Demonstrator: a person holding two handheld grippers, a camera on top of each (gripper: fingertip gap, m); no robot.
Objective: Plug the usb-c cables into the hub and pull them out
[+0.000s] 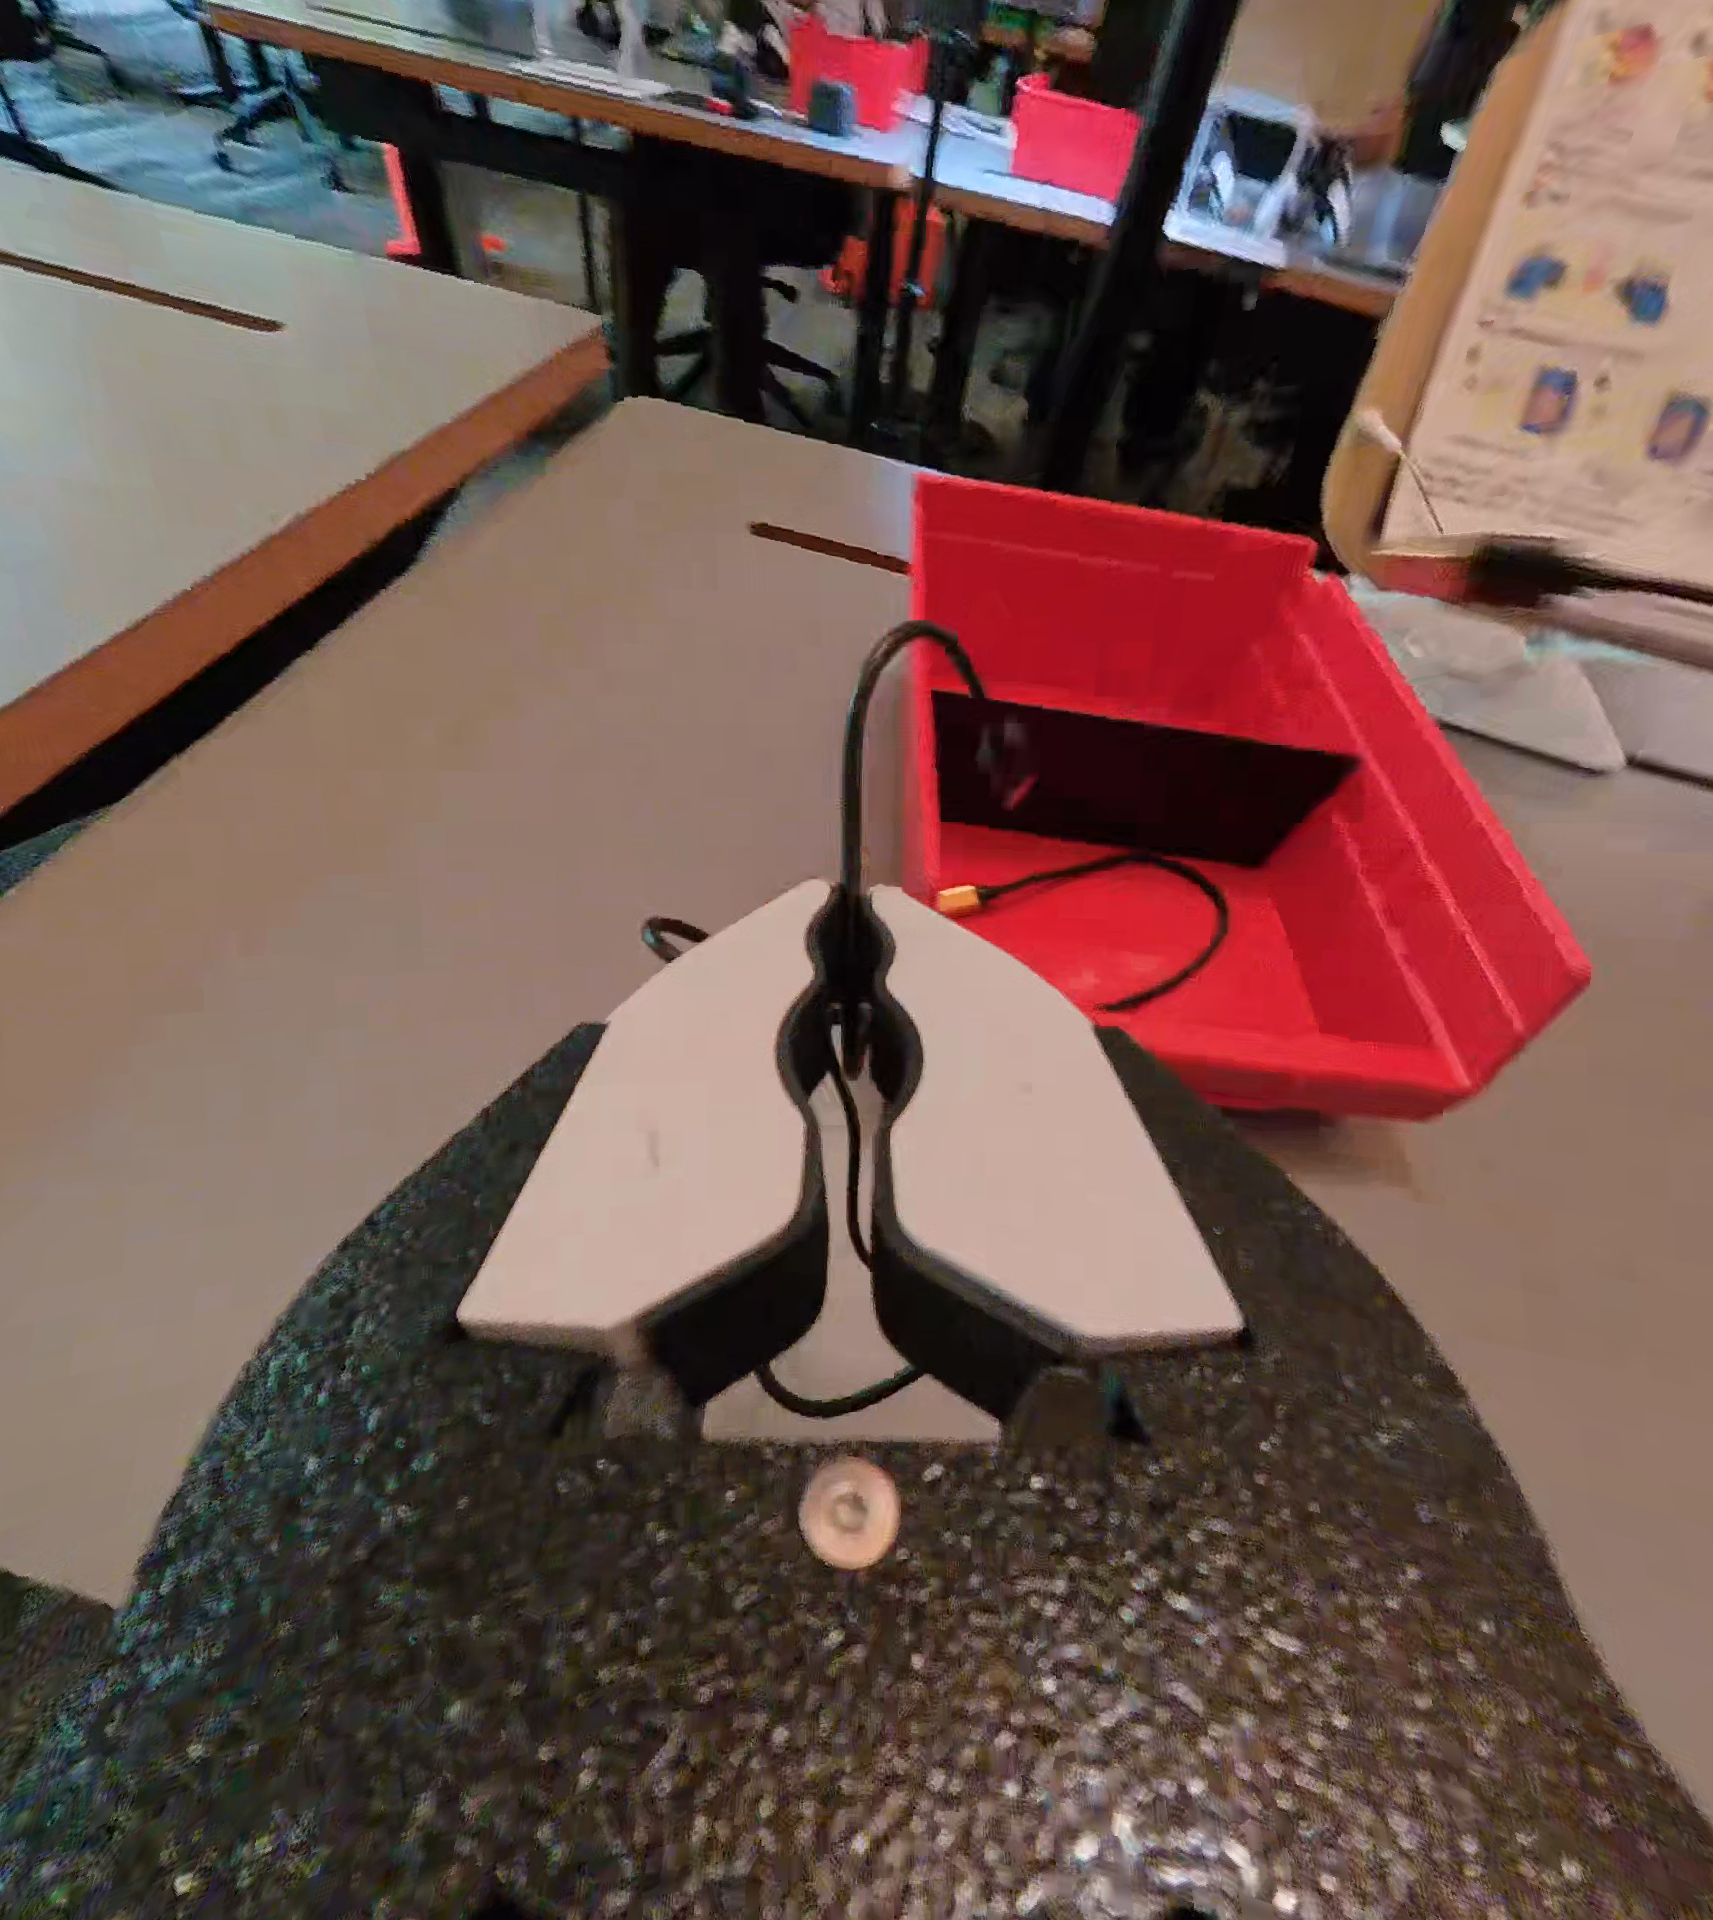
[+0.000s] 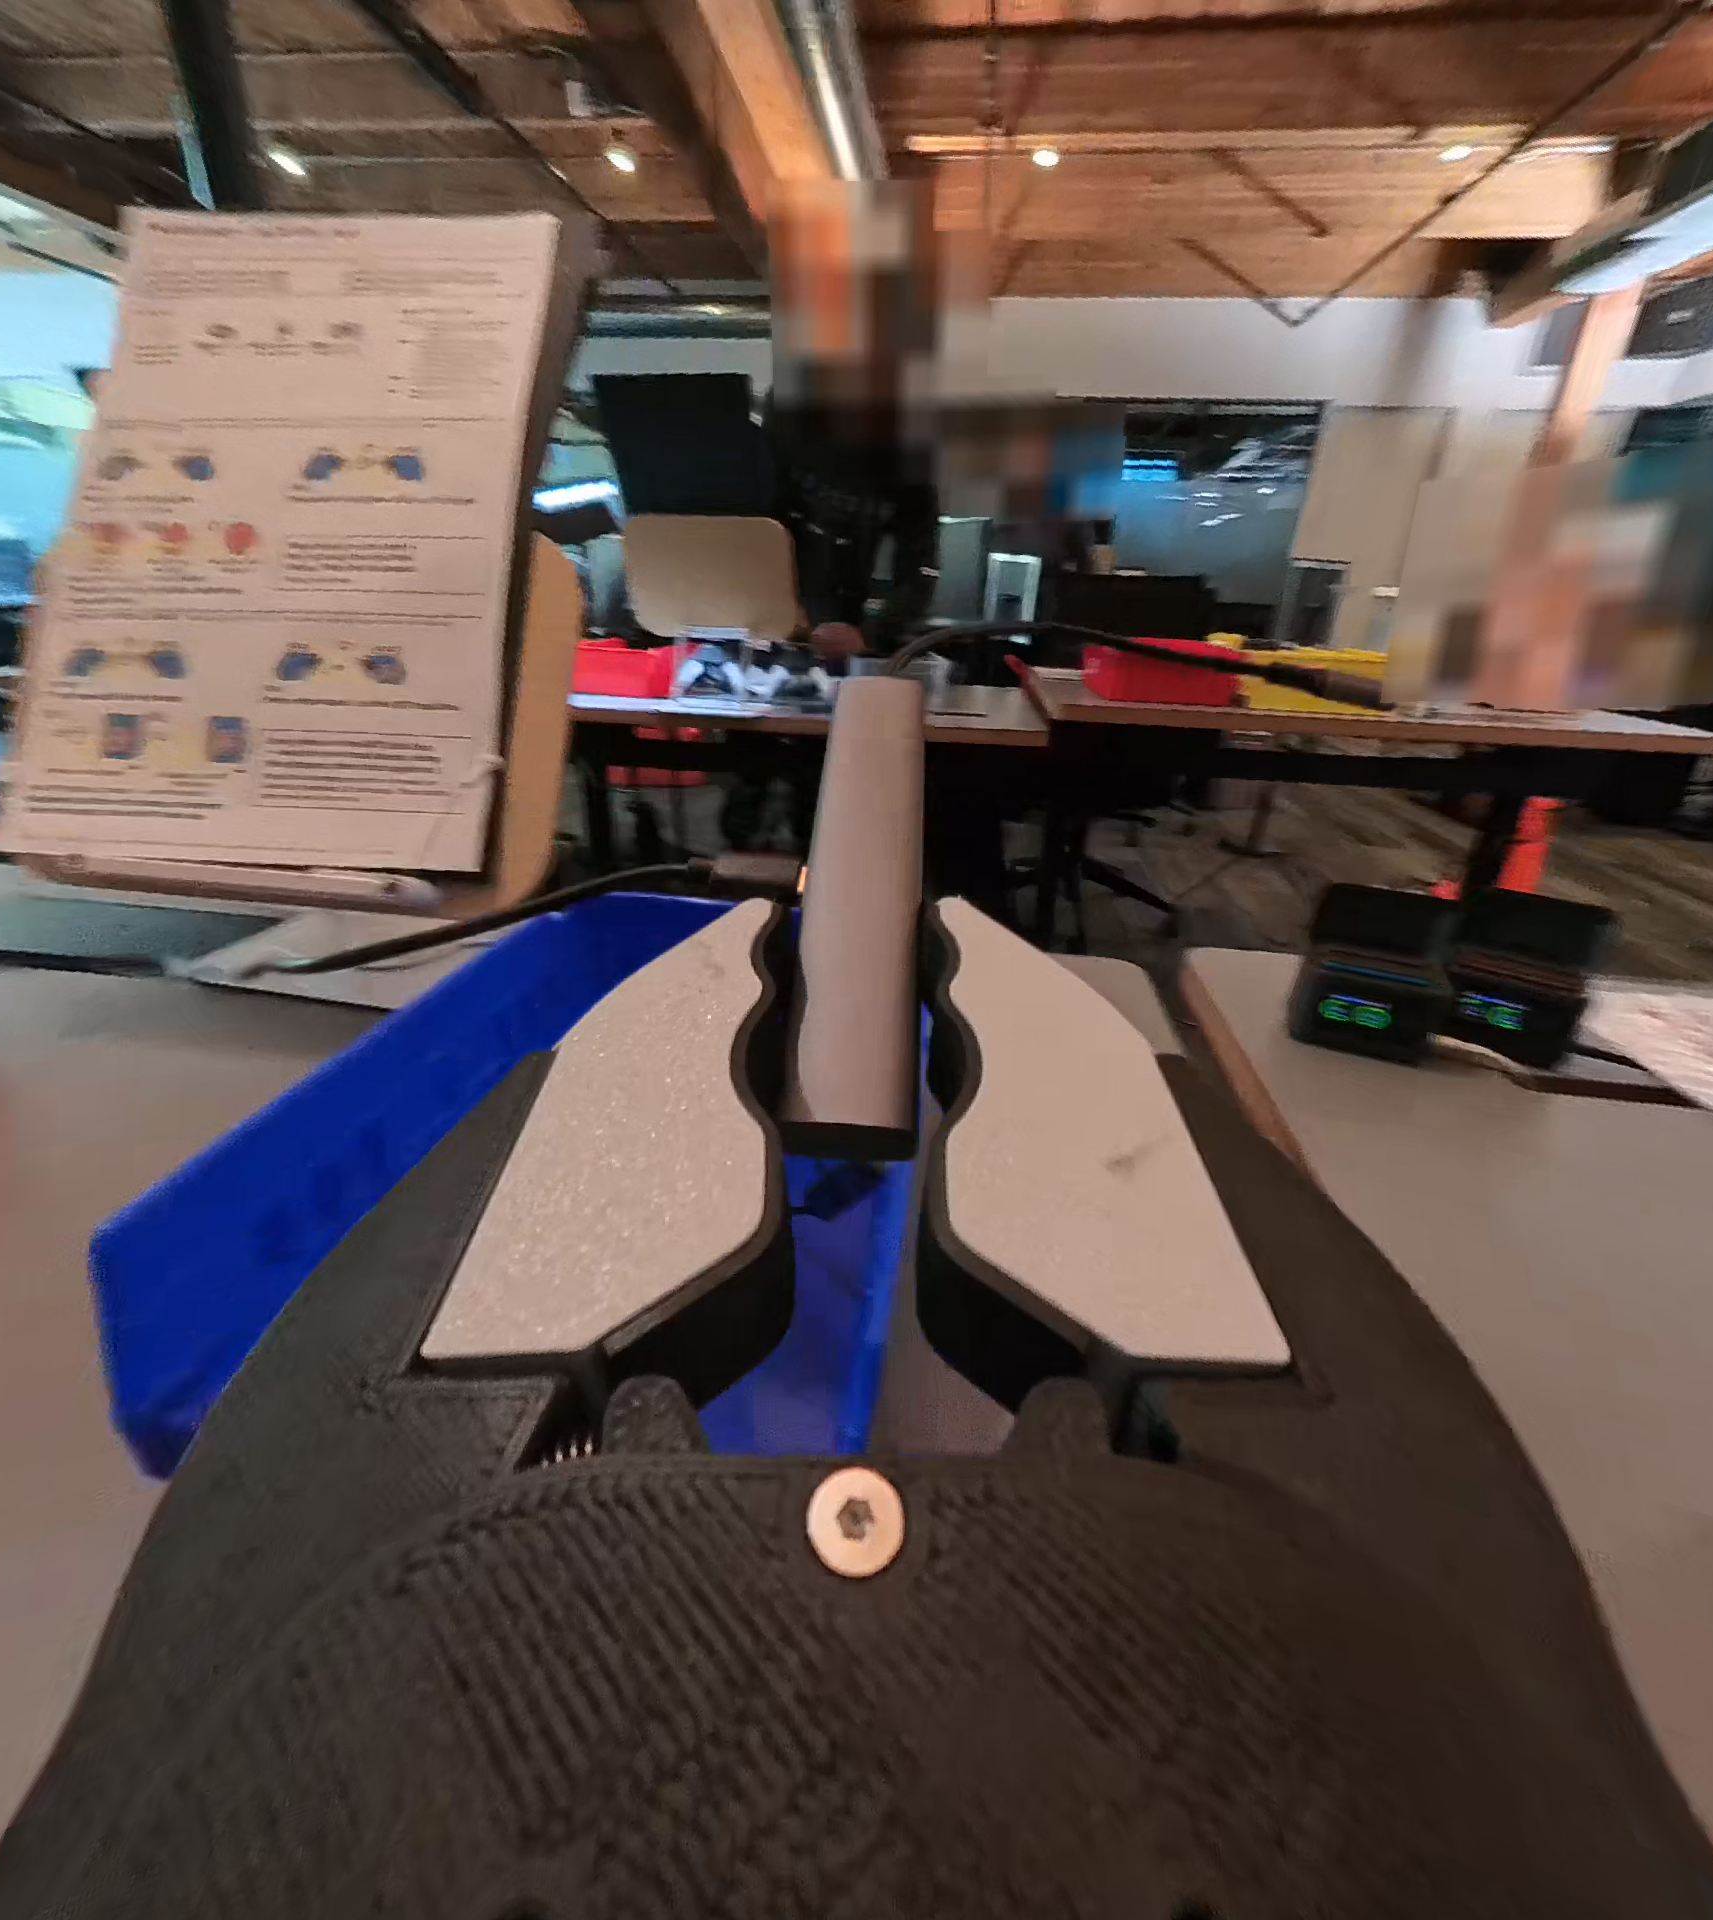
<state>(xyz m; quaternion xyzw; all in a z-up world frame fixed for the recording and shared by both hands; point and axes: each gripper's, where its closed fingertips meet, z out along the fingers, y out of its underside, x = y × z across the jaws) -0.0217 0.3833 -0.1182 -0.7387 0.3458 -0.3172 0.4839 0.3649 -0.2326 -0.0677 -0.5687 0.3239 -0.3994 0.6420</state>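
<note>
My left gripper [image 1: 850, 906] is shut on a thin black USB-C cable [image 1: 854, 748]. The cable arches up from the fingertips toward the red bin [image 1: 1122, 582] and trails back under the jaws. My right gripper [image 2: 857, 920] is shut on the grey stick-shaped hub [image 2: 857, 852], which points up and away above the blue bin [image 2: 312, 1195]. A black cable plug [image 2: 748, 869] sits in the hub's left side, its lead running off left. The hub's own lead [image 2: 945, 636] leaves its far end. A blurred black plug on a lead [image 1: 1527, 574] shows at the right of the left wrist view.
The red bin holds a black divider [image 1: 1122, 779] and a cable with an orange plug [image 1: 961, 902]. An instruction sheet on a stand [image 2: 291, 540] is behind the blue bin. Two small black devices with green displays [image 2: 1434, 987] sit right. A table gap [image 1: 332, 623] lies left. Some 75 centimeters of space lies between my two pairs of fingers.
</note>
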